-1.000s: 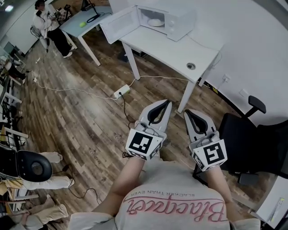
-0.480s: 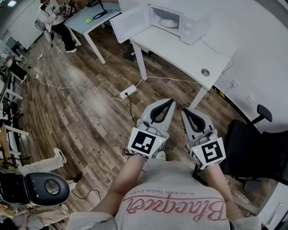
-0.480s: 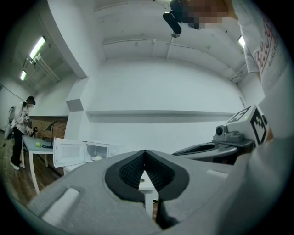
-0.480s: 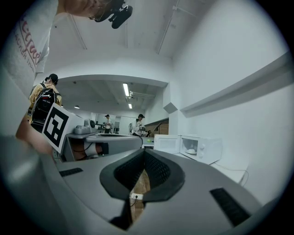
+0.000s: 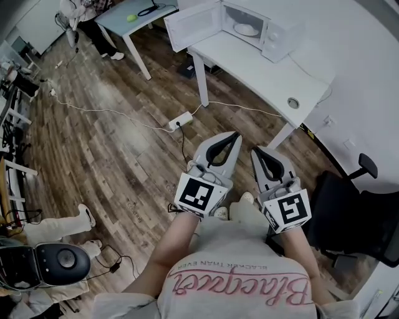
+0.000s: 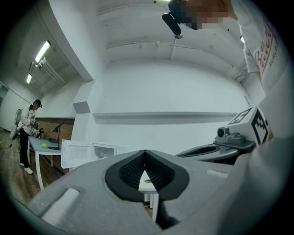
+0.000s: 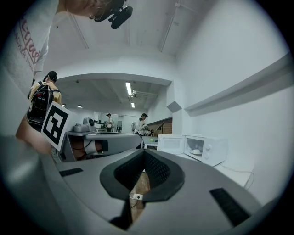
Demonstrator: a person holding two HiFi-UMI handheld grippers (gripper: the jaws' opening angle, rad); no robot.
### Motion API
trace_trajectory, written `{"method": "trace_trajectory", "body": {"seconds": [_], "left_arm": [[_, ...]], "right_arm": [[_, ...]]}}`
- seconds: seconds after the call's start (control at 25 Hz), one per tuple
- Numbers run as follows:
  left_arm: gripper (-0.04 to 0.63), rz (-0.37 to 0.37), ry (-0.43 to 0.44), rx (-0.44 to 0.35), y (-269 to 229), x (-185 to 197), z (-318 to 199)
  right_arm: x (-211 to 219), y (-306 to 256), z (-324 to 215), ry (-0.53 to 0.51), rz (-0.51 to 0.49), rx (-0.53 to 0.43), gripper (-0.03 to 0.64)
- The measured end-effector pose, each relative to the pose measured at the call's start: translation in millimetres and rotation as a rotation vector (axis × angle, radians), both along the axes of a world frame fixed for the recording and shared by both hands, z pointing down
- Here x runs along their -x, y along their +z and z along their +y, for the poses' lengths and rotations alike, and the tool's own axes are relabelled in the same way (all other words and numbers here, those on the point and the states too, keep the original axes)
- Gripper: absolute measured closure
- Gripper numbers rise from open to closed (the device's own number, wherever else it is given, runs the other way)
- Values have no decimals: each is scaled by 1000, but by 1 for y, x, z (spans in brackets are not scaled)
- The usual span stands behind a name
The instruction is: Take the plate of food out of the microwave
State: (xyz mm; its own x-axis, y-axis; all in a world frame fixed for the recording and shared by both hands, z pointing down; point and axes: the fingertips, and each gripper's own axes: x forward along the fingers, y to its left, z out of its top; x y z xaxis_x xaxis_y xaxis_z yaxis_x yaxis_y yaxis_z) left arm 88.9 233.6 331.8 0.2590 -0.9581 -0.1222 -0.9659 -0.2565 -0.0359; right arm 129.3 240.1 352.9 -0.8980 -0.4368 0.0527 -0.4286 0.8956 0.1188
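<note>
One plate of food (image 5: 247, 28) sits inside the microwave (image 5: 278, 40), far off at the top of the head view and well apart from both hand-held grippers. The microwave's door (image 5: 192, 25) stands swung open to the left, so the cavity and the plate show plainly. The microwave rests on the far end of a white desk (image 5: 249, 67), whose nearer right part has a round cable hole (image 5: 293, 103). Below the desk's left edge a white power strip (image 5: 182, 119) lies on the wooden floor (image 5: 112, 156), with a thin cable trailing off to the left.

Nearer, the person holds both forearms forward and close together, just in front of the body. The left hand-held gripper (image 5: 234, 134) and the right hand-held gripper (image 5: 254, 151) lie side by side, near each other but apart, both pointing roughly level toward the desk. Their marker cubes, the left one (image 5: 199, 194) and the right one (image 5: 287, 212), sit at the near ends over the hands. Each gripper's jaws meet at the tips with nothing between them, leaving only the oval gap behind the tips.

A black office chair (image 5: 349, 209) stands to the right of the right gripper. At the far left a second desk (image 5: 146, 15) carries a green ball (image 5: 131, 18), and a person (image 5: 84, 9) stands beside it.
</note>
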Motion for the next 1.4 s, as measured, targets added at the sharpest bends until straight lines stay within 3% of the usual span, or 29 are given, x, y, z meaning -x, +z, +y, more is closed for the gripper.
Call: {"method": "trace_trajectory", "body": {"seconds": [0.56, 1.4], "left_arm": [[590, -4, -25, 10, 2, 12, -19], [591, -32, -55, 12, 3, 47, -108]], "right_arm": [[10, 5, -20, -12, -7, 31, 605], [50, 2, -113, -42, -38, 21, 604]]}}
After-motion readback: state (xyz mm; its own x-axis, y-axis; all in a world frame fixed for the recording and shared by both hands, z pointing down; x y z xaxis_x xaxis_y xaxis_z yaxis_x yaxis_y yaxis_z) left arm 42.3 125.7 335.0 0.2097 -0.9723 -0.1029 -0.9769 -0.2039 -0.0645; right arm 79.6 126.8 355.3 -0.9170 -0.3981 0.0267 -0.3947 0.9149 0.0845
